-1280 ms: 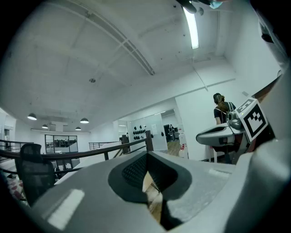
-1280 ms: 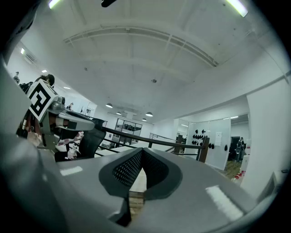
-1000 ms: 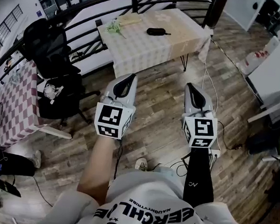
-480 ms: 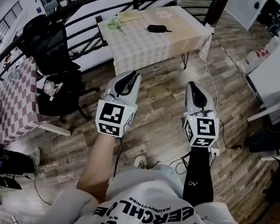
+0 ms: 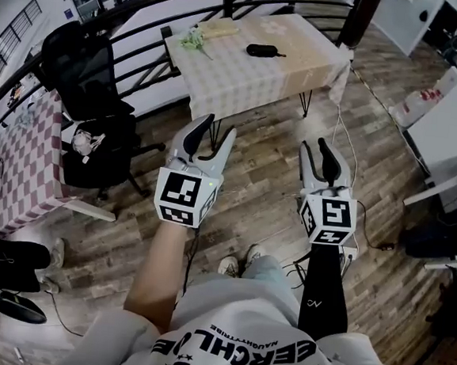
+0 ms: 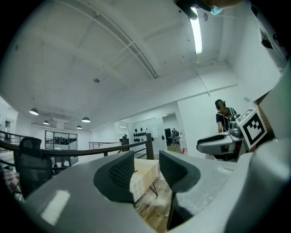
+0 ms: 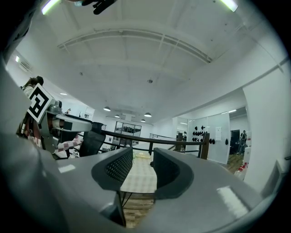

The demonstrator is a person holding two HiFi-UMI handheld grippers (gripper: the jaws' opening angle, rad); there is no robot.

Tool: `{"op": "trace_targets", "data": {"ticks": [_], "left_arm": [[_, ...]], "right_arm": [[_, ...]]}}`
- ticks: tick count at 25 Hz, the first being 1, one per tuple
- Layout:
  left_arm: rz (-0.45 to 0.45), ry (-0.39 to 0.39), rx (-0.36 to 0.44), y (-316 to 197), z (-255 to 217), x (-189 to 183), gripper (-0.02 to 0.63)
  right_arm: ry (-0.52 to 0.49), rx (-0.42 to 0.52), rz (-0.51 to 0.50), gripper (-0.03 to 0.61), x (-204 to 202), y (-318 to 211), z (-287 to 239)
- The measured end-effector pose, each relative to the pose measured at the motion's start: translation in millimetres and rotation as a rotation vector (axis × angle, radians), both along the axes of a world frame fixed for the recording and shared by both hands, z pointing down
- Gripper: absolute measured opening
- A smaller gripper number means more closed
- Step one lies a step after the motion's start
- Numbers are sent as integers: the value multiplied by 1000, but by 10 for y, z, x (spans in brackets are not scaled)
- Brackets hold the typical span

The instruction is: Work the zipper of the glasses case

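A black glasses case (image 5: 264, 51) lies on the table with the pale checked cloth (image 5: 230, 74), far ahead of both grippers across the wood floor. My left gripper (image 5: 220, 126) is held level over the floor and points toward the table. Its jaws have just been opening and hold nothing. My right gripper (image 5: 315, 146) is beside it, also open after just opening, and empty. In the left gripper view the left gripper (image 6: 146, 170) frames the table's corner (image 6: 144, 172). In the right gripper view the right gripper (image 7: 142, 170) frames the checked cloth (image 7: 138, 179).
A black office chair (image 5: 83, 70) stands left of the table, in front of a dark railing (image 5: 149, 4). A red-checked table (image 5: 24, 160) is at the far left. A yellow-green bundle (image 5: 195, 40) lies on the task table. Cables (image 5: 339, 140) trail over the floor. A person (image 6: 223, 113) stands far off.
Both grippers' jaws, shut in the earlier frames, now stand apart. The hands stay at about the same place over the floor.
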State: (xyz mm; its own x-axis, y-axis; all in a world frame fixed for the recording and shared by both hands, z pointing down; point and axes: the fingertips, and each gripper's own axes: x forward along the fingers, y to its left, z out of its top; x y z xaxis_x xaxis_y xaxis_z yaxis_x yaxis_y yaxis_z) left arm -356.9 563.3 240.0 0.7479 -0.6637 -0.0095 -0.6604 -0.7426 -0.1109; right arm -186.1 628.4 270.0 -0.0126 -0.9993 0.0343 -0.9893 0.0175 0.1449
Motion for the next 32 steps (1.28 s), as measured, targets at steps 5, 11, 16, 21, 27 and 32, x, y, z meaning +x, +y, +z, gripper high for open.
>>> {"op": "trace_targets", "data": {"ticks": [5,11,16,21,27,32], "left_arm": [[4,9,-10,-107,34,93,274],[-2,-14,-20,-390,114,320,273],[-15,-27,-24,-753,136,550,273],[-28,-30,-27,-1189,124,854,273],[-46,-32,-10,-1703,47,1224,273],[-45,-37,-24,-2028,85,1496,273]], "right_arm": [[-6,-8,-14,169,68,-95,75],[-20,-18,-34,169,274,-414,176],[-33,-22,-63,169,493,-839,202],[-26,-17,-105,169,752,-1352,152],[-39,-6,-118,166,1164,-1939,74],[-54,-7,-142,163,1398,-2295,121]]}}
